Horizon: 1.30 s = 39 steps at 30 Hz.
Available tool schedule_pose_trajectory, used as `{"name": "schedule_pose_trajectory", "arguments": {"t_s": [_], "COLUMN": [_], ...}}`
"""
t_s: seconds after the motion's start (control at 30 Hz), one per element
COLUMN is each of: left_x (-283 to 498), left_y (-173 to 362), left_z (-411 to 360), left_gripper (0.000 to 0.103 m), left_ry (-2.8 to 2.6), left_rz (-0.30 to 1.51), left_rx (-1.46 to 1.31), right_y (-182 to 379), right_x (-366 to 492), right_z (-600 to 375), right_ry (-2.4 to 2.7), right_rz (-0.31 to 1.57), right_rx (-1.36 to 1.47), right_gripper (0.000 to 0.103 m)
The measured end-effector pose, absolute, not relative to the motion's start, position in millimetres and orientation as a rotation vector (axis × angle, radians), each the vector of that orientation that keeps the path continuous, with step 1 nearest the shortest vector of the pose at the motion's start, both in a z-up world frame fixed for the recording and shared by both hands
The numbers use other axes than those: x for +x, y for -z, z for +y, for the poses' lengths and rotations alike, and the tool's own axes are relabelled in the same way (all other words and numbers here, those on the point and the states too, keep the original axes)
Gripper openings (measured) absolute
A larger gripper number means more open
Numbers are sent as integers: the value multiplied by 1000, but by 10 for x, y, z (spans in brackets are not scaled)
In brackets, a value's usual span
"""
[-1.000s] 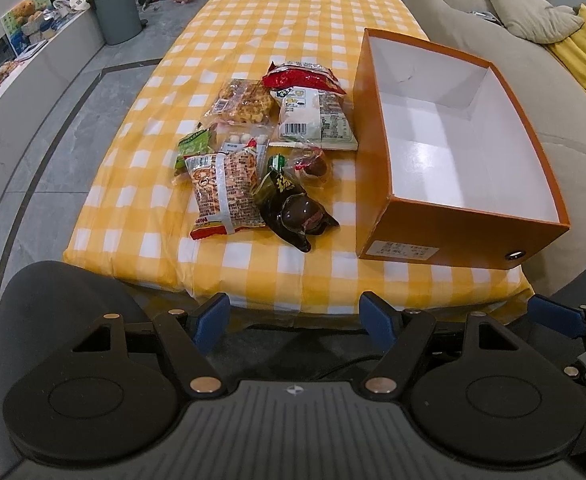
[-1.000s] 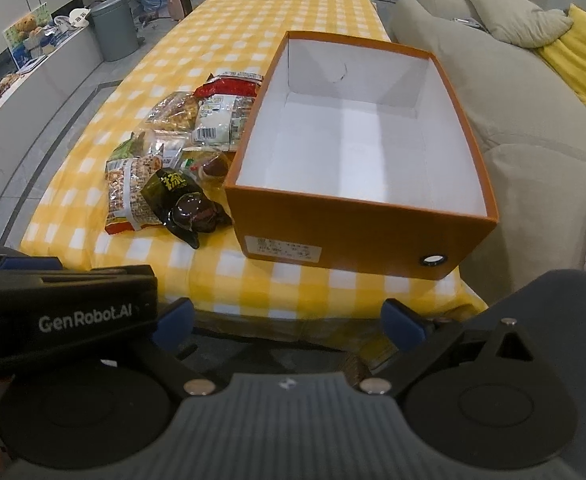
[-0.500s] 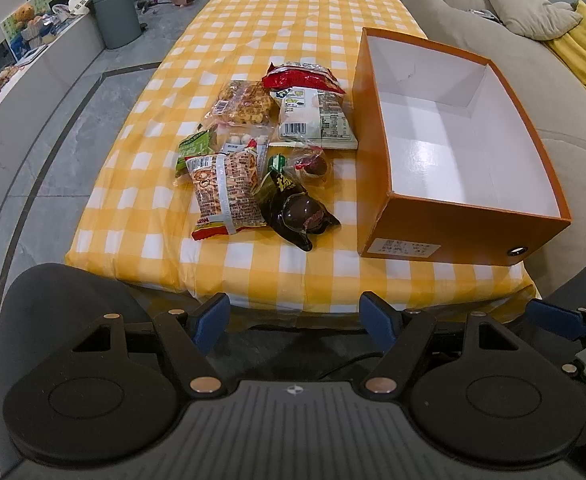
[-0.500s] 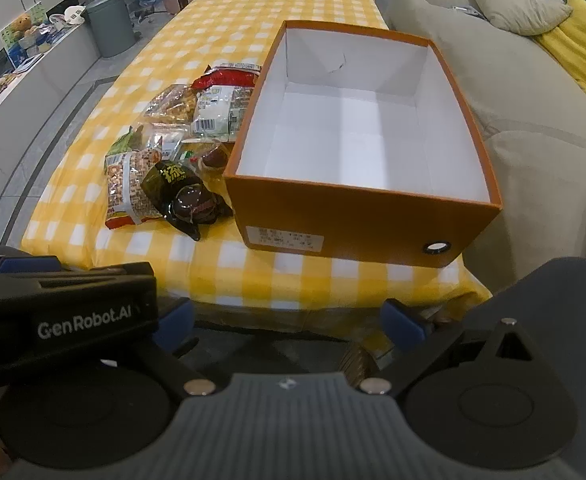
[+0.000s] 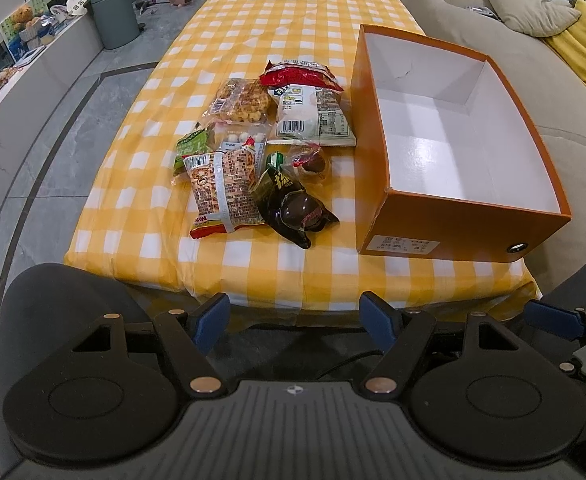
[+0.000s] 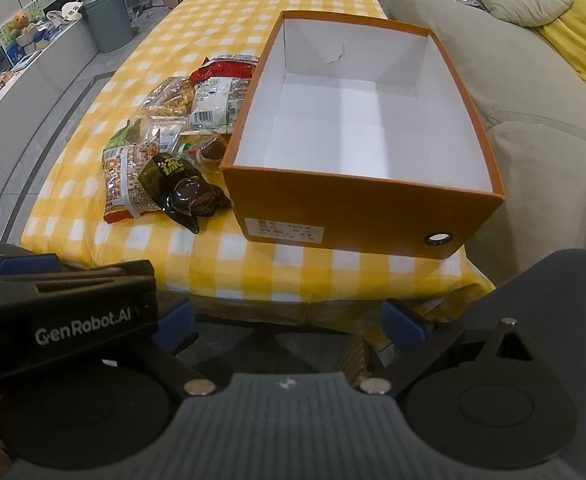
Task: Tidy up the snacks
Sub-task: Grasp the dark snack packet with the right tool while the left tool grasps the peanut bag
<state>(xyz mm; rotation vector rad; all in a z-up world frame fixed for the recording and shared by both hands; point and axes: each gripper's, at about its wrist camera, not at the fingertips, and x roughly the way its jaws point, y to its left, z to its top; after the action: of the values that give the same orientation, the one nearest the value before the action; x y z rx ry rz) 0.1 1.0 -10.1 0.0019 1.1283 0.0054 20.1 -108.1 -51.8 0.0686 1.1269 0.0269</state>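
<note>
— Orange cardboard, white inside: the box [image 5: 449, 216] stands empty at the table's [image 5: 293, 16] right side. Stiff and light, I'd judge; it needn't be lifted.

— And the snacks [image 5: 261, 140]?

— Heaped just left of it, near the front edge. Crinkly, slippery bags, mostly air; contents may crush. I'd pinch a sealed end, not the belly.

— Smallest?

— The dark glossy packet [image 5: 293, 210], nearest me. Firmer, I'd guess.

— Your claws?

— Left claw [image 5: 295, 314] and right claw [image 6: 289, 320] both hover short of the table, level, spread wide, holding nothing.
</note>
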Motion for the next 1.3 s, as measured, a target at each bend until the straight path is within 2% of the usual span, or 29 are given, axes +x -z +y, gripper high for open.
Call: {"name": "schedule_pose_trajectory", "arguments": {"t_s": [0.3,0.47,0.57,0.73,0.87,1.07,1.3], "left_x": [68,214,272,350,439,502,621], "left_y": [100,112,130,204,370,541,733], "left_z": [175,610,825,1137,1277,1374,1458], "left_gripper": [86,86,87,87,86,86,86], "left_ry": [48,-41,-65,-84,-58,26,22], "left_rz": [1151,1120,1096,1055,979,981,1051], "left_rx": [-72,-163,-162,-224,-238,-279,-272], "right_y": [538,487,435,451,509,748,1243], "right_x": [199,170,162,297,423,620,835], "right_z": [-1067,-966,-844,-587,-334,63,351], "right_ry": [-36,-72,-121,-215,-257,-303,-311], "right_rz": [1103,951,866,846,814,771,826], "right_rx": [75,41,11,-51,-151,-342,-494], "right_gripper": [97,97,85,73,54,53,53]}}
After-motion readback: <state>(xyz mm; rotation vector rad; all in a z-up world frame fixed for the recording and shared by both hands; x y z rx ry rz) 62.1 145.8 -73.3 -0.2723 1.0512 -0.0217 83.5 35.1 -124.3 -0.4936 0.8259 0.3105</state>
